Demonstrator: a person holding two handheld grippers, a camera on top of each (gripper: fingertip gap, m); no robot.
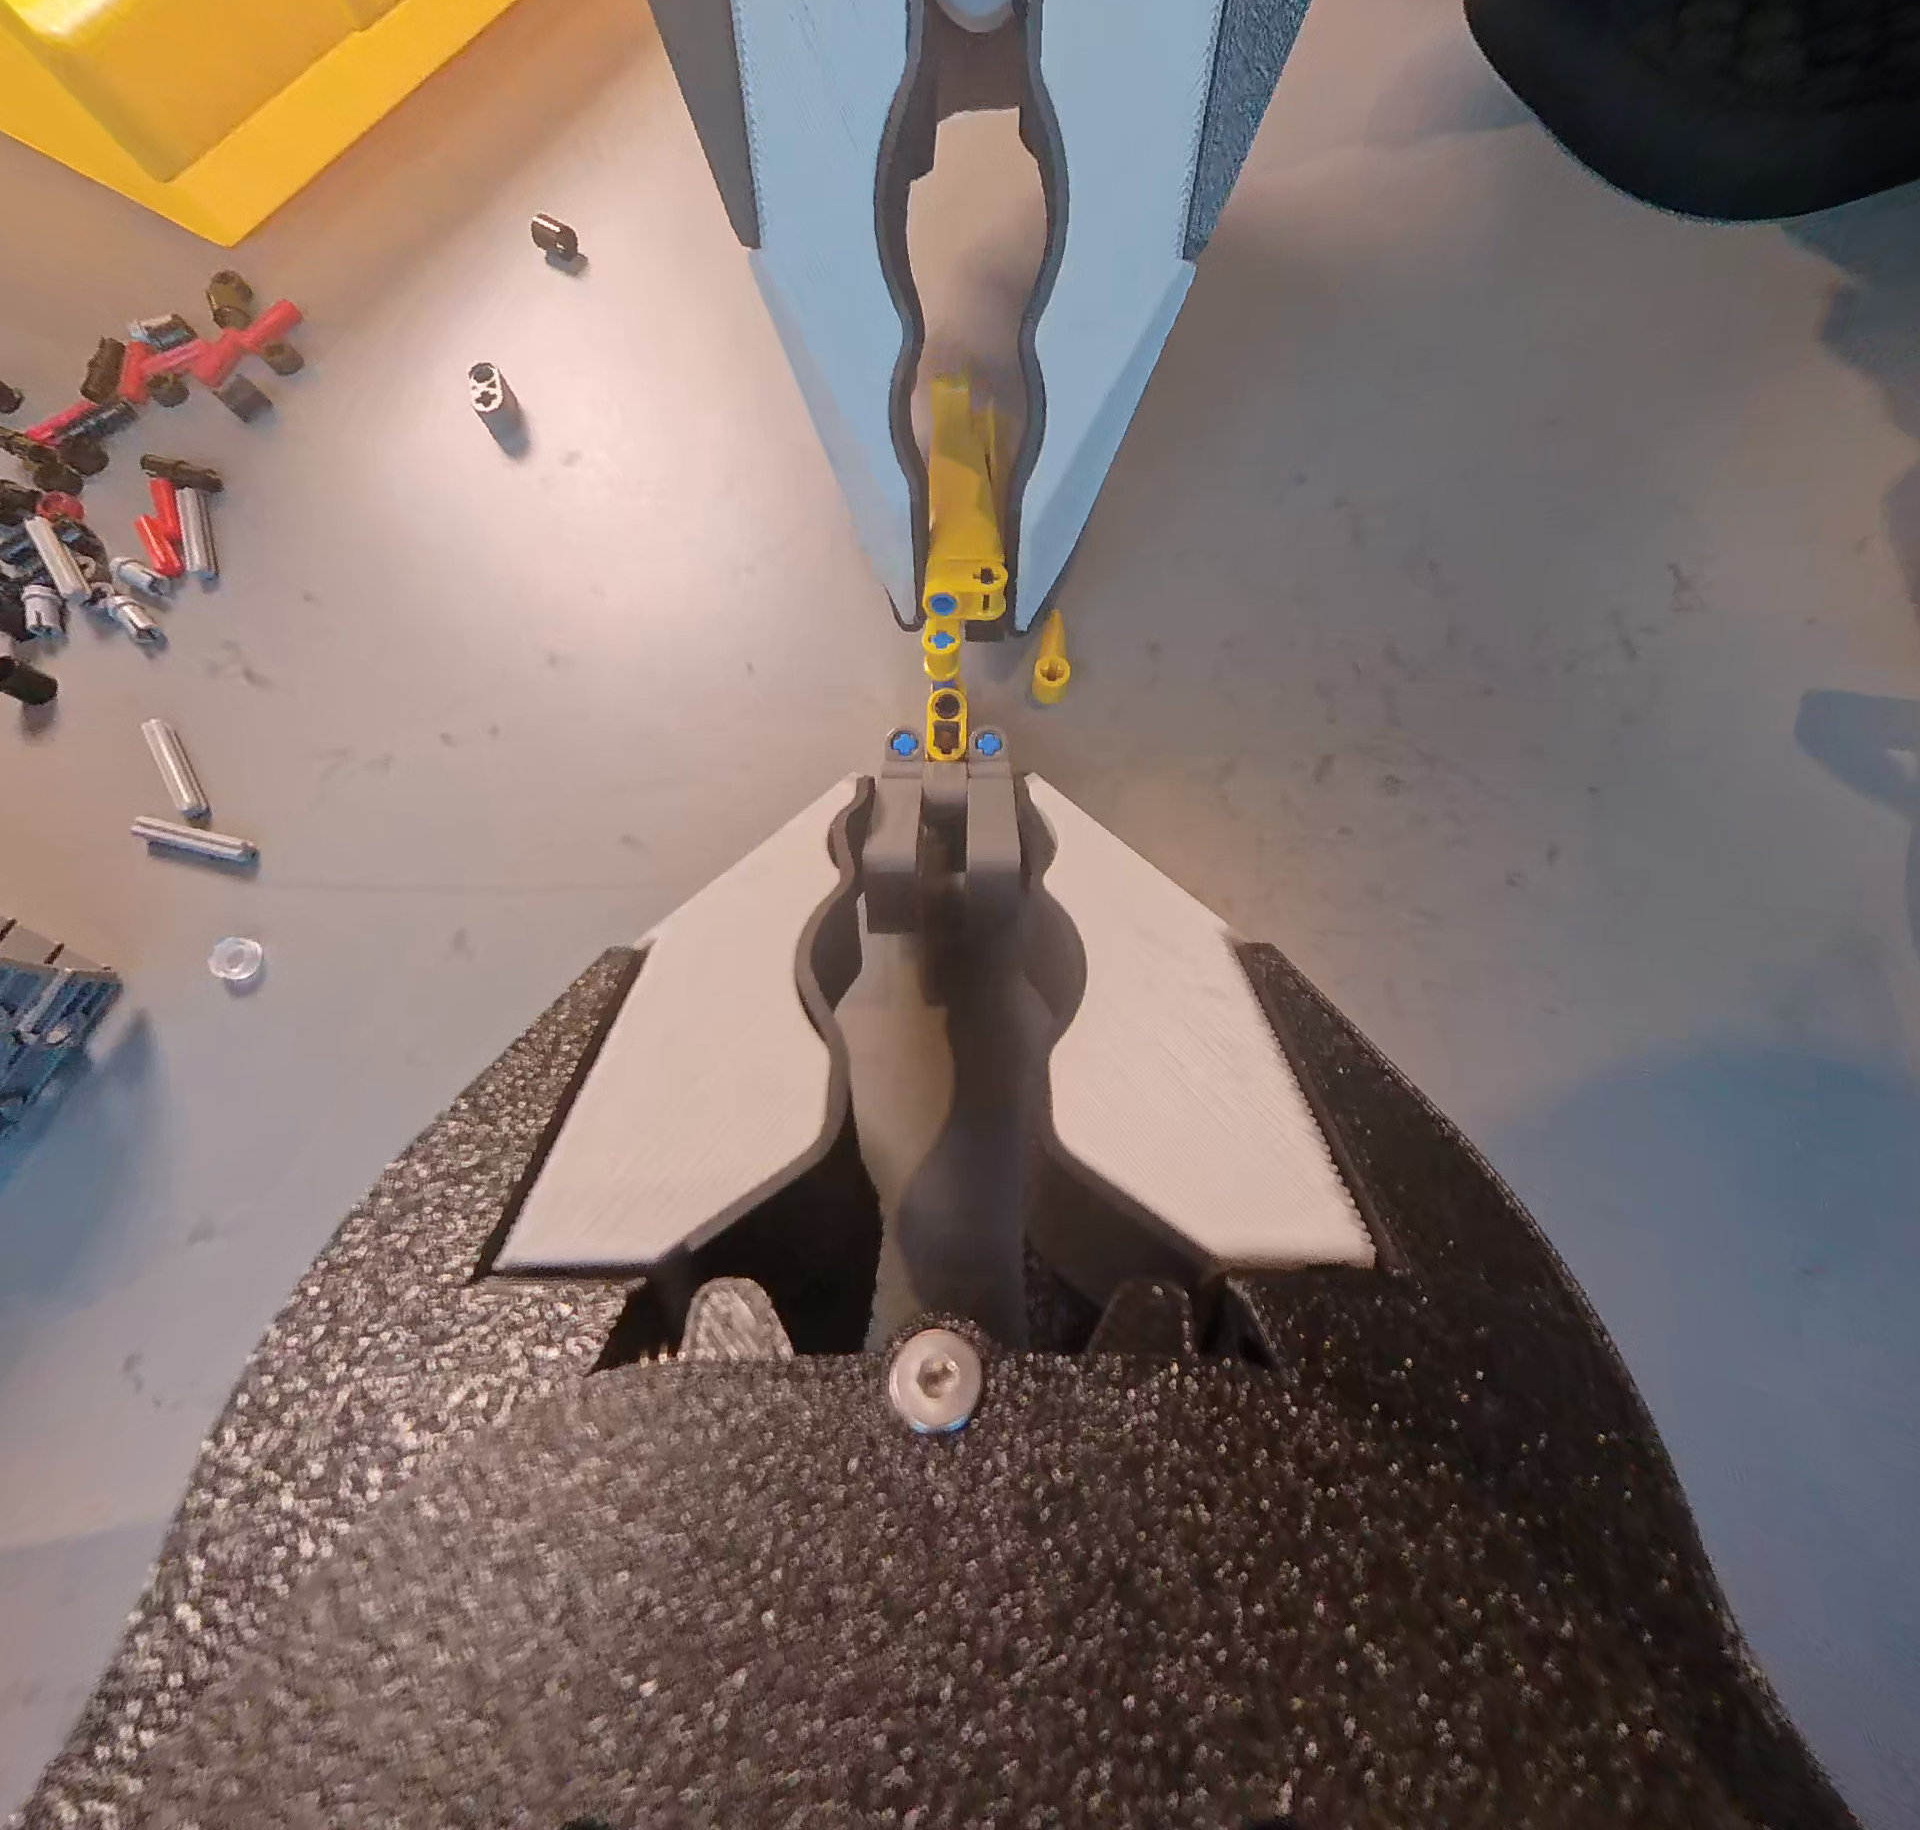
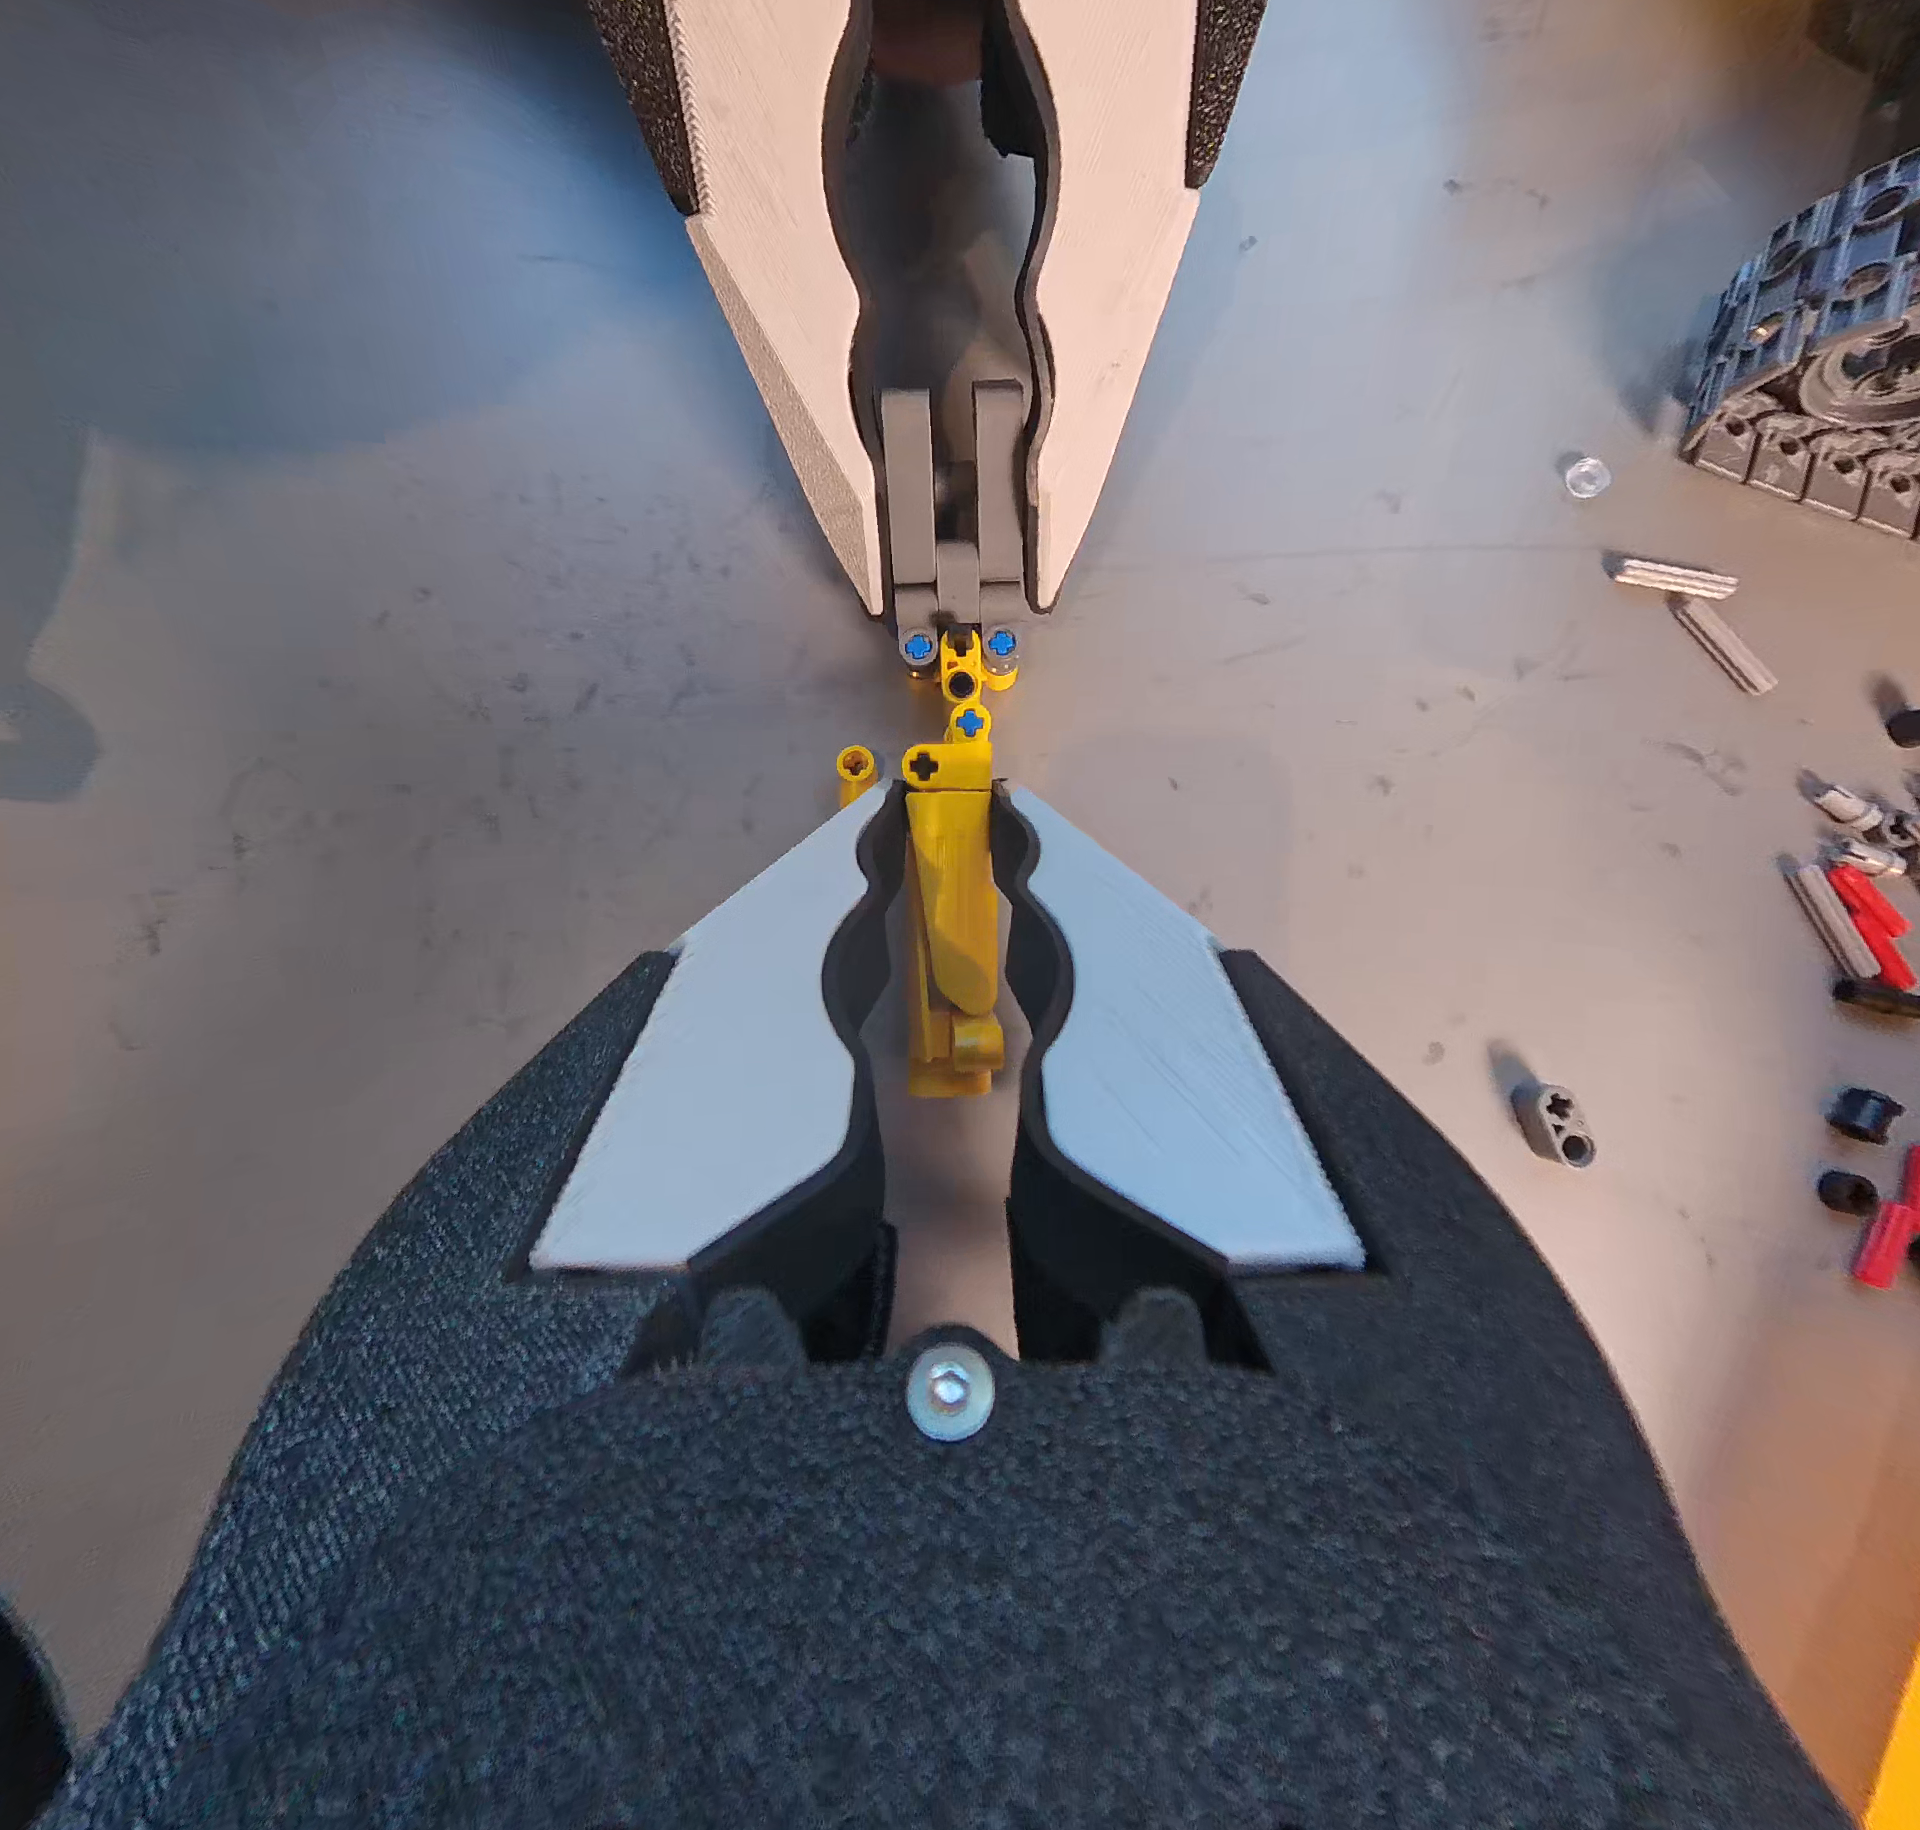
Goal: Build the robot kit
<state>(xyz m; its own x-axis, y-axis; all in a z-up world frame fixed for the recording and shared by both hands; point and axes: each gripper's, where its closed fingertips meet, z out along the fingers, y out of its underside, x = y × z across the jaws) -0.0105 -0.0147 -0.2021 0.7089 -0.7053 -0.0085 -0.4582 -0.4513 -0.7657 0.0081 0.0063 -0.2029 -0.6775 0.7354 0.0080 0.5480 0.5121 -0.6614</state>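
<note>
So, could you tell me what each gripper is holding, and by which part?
Left gripper clamps the grey piece by its near end; right gripper clamps the yellow piece along its body.

Yellow beam piece (image 2: 951, 907) with blue pin ends; grey beam piece (image 1: 940, 824), blue pins too. Pale grey fingers (image 2: 727, 1053), speckled black bodies. Yellow bin (image 1: 208, 45) far left; red-black-grey loose parts (image 1: 114, 492).

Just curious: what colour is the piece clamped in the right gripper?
Yellow piece, clearest in the right wrist view.
</note>
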